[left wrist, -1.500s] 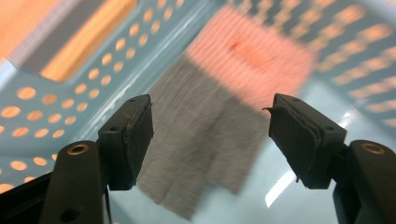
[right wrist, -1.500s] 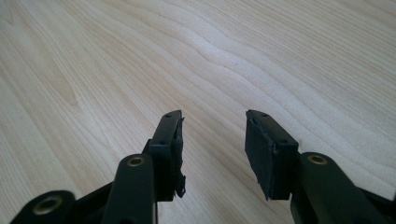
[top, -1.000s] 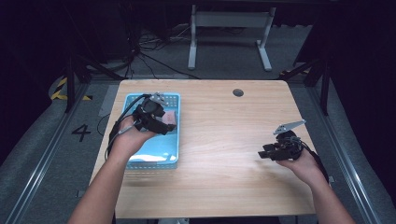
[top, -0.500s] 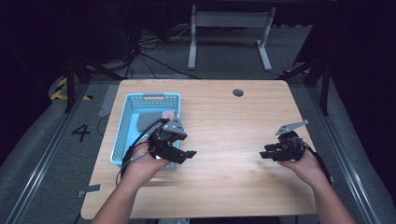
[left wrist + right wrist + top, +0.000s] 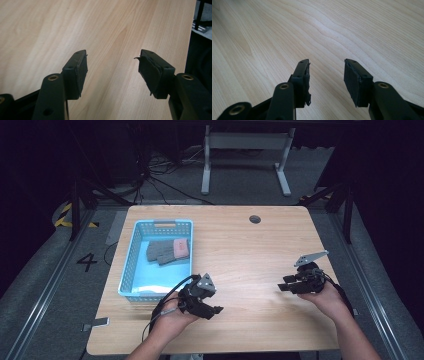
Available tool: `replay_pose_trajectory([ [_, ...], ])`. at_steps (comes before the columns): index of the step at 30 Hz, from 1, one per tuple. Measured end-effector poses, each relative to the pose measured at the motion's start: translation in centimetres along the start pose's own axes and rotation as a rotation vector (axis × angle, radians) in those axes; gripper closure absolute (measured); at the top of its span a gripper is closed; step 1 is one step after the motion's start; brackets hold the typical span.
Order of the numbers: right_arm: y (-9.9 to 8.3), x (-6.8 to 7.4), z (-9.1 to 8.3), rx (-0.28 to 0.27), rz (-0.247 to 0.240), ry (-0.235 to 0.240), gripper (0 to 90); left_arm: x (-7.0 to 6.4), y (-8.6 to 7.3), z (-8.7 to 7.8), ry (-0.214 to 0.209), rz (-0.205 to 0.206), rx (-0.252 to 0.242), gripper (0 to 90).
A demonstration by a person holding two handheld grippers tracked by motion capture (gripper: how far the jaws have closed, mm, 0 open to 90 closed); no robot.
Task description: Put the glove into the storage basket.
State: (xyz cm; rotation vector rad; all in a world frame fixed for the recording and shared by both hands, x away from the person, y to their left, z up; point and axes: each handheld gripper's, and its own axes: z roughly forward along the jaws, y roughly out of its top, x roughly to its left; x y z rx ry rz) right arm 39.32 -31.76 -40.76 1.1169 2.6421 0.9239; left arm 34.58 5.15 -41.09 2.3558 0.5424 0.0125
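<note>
The left gripper [image 5: 214,310], jaws wide apart and empty, has pulled back from the blue basket [image 5: 131,265] to the bare wooden counter [image 5: 250,250] just beside its near corner. The folded grey knit cloth with a pink end [image 5: 167,251] lies inside the basket, so the placing looks done. The right gripper [image 5: 283,283], also parted and empty, hovers well apart from the basket over pale, wavy woodgrain.

A light wooden counter [image 5: 250,250] with a dark round hole [image 5: 255,219] near its far edge carries a blue basket [image 5: 131,265] on its left side. Folded grey and pink cloth [image 5: 168,251] lies inside the basket. Black cables [image 5: 165,182] trail over the grey floor [image 5: 240,180] beyond, beside a white stand [image 5: 245,155].
</note>
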Motion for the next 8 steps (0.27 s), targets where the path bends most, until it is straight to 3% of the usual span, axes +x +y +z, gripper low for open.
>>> replay_pose_trajectory([
  [3, -0.06, -0.08, -0.03, -0.002, 0.003, -0.007, 54.1, 0.3, -0.06, 0.28, -0.008, -0.022, 0.006, 38.6],
  [5, -0.09, -0.09, -0.25, -0.018, 0.0, -0.014, 52.9, 0.32, -0.06, -0.03, 0.006, -0.025, -0.015, 38.6],
  [8, -0.16, -0.26, -0.35, -0.039, 0.0, -0.029, 48.5, 0.29, -0.03, -0.37, -0.006, -0.031, -0.04, 38.2],
])
